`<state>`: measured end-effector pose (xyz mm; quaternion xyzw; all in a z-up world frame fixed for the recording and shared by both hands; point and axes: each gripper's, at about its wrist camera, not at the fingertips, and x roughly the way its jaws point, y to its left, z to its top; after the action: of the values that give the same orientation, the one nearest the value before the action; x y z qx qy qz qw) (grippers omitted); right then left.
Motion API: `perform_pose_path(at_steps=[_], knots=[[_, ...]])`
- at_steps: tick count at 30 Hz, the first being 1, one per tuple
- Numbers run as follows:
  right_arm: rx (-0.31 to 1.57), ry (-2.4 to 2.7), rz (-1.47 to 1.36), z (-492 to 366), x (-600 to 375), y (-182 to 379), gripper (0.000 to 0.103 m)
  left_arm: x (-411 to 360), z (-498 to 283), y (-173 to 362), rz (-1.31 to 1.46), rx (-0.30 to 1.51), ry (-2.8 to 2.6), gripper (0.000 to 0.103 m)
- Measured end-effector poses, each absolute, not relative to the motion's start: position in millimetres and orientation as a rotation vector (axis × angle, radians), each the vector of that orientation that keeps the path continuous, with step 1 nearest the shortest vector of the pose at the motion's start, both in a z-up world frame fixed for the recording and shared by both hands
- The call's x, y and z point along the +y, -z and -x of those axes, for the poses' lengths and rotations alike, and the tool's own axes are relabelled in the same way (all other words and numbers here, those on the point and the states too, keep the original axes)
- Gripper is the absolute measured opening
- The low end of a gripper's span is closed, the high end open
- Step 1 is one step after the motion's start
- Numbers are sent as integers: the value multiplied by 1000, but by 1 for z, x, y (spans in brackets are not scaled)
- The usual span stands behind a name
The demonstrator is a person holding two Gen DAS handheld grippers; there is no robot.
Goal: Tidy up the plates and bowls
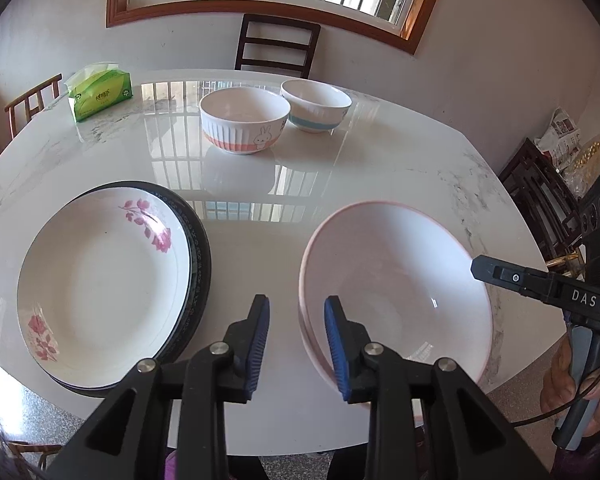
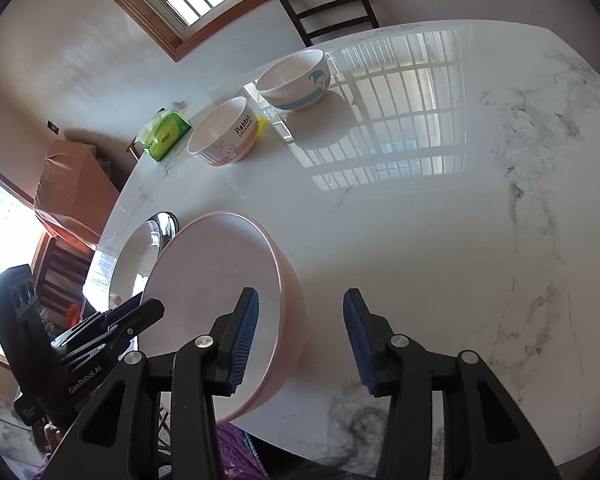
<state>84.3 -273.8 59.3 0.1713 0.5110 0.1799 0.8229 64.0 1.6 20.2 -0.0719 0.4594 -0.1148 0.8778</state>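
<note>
A large pink bowl [image 1: 400,292] is near the table's front edge, tilted; it also shows in the right wrist view [image 2: 216,300]. My left gripper [image 1: 296,344] is open with the bowl's left rim between its fingers. My right gripper [image 2: 300,340] is open with the bowl's right rim between its fingers; its finger [image 1: 500,276] shows at the bowl's right rim in the left wrist view. A white flowered plate [image 1: 100,280] lies on a dark plate [image 1: 198,264] at the left. A bunny bowl [image 1: 244,120] and a blue-banded bowl [image 1: 316,104] stand at the back.
A green tissue pack [image 1: 100,92] lies at the back left of the white marble table [image 1: 380,168]. Dark wooden chairs [image 1: 276,46] stand behind the table under a window. More furniture [image 1: 548,196] stands at the right.
</note>
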Motion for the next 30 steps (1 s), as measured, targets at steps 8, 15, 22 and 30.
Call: perform_pose_path(at_steps=[8,15,22,30], knots=[[994,-396,-298,-66,-290,-80,43,18,-60,-39,138,906,233,37],[951,-415,-294,-77,-295,-93,43,42,-76,-51,210,931,229,78],[944,-430,-310,-111,-308,-90,65,68,-72,-71,286,715,292,78],[1062,-468,-260,-162,-294,-105,68,100,-129,-83,363,793,221,78]])
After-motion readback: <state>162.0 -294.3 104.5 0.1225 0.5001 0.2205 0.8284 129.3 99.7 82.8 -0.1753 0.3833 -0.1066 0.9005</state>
